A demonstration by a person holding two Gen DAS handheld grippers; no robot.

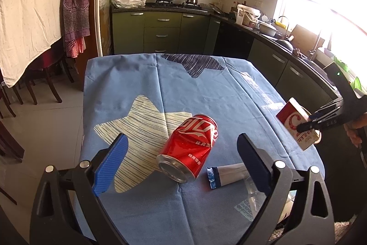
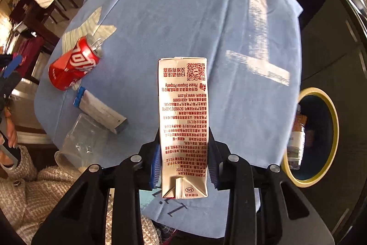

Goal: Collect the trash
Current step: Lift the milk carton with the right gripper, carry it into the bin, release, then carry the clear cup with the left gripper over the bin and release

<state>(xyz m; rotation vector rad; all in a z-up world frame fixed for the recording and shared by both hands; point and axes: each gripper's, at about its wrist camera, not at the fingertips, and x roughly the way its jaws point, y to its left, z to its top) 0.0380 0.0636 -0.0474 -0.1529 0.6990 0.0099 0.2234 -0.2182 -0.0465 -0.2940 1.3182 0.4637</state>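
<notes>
A dented red cola can [image 1: 190, 148] lies on its side on the blue tablecloth [image 1: 195, 93], between the fingers of my open left gripper [image 1: 181, 153]. A flattened white tube with a blue end [image 1: 227, 173] lies just right of the can. My right gripper [image 2: 183, 153] is shut on a white milk carton with red print [image 2: 183, 121], held above the table; it shows at the right of the left wrist view [image 1: 296, 123]. The can [image 2: 73, 66] and the tube [image 2: 101, 111] lie at the left in the right wrist view.
A bin with a yellow rim [image 2: 314, 137], with trash inside, stands to the right of the table. A clear plastic cup [image 2: 84, 141] lies at the table's near-left edge. Kitchen cabinets [image 1: 165, 31] and a counter [image 1: 286, 43] run behind and to the right.
</notes>
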